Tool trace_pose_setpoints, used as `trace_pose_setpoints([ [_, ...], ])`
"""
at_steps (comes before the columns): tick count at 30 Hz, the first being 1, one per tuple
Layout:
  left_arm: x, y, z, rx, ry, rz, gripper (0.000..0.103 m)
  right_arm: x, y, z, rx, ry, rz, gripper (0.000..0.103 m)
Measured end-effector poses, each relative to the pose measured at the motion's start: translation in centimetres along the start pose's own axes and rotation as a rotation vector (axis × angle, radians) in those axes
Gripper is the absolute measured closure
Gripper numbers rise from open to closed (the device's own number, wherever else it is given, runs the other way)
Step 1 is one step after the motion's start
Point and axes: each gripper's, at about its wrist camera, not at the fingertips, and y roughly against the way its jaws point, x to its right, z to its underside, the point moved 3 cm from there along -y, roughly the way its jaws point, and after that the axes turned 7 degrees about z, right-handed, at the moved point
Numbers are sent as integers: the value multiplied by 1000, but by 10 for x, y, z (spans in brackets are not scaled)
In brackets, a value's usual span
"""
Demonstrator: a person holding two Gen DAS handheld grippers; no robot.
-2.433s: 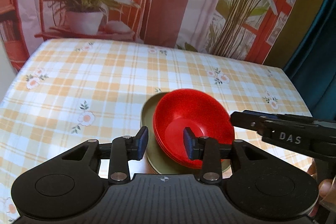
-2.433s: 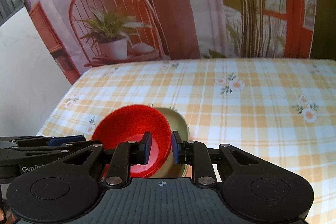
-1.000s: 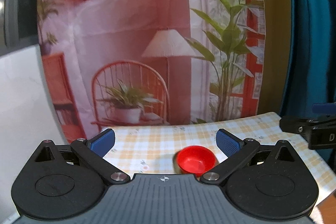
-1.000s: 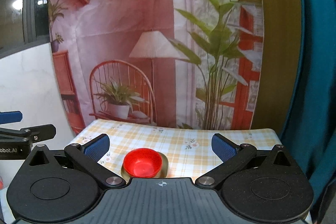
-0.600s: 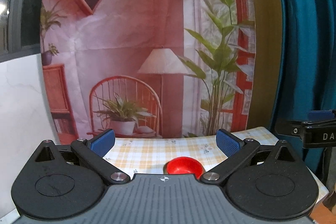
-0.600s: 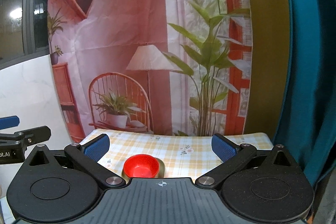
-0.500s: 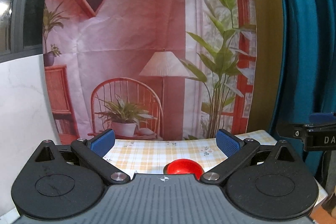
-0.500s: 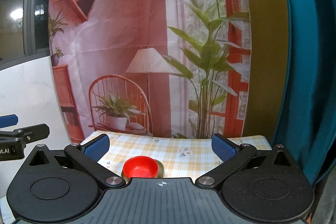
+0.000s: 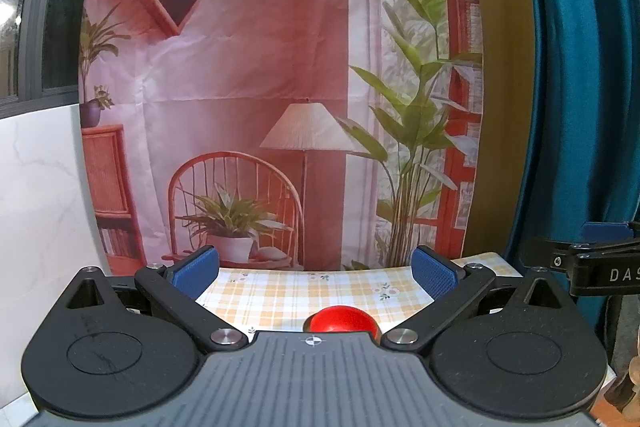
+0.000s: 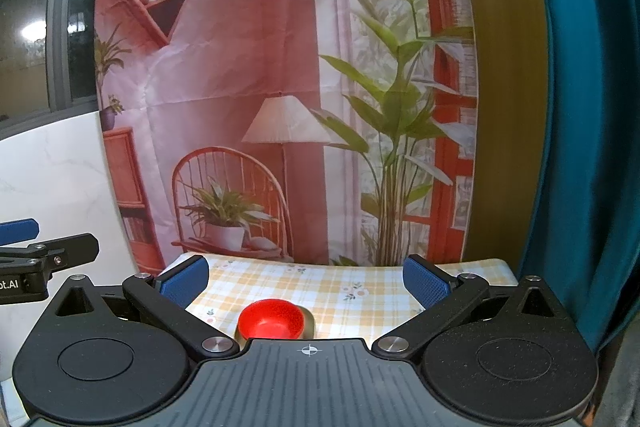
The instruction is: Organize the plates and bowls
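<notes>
Left gripper [image 9: 315, 269]: jaws spread wide apart, nothing between the blue pads [image 9: 434, 271]. Right gripper [image 10: 306, 279]: jaws likewise spread wide, holding nothing.

Ahead of and below both sets of jaws, well apart from them, a red bowl [image 10: 271, 319] sits nested in an olive-green plate [image 10: 309, 321], whose rim shows only at the bowl's right edge in the right wrist view. The bowl's inside, as far as visible, holds nothing. In the left wrist view only the bowl's upper part [image 9: 342, 319] shows above the gripper body.

Both rest on a checked tablecloth [image 10: 360, 293]. Beyond it hangs a printed backdrop [image 10: 248, 87]; a teal curtain [image 10: 584, 127] hangs to the right.
</notes>
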Motion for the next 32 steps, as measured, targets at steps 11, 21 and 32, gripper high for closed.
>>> trace_pose_setpoints([
  [11,1,7,-3,21,-1,15,0,-2,5,-2,14,12,-1,0],
  [21,0,8,-3,23,0,18,0,-2,9,-4,20,15,0,0],
  [32,2,9,-4,20,8,21,0,-3,10,-6,21,18,-1,0],
])
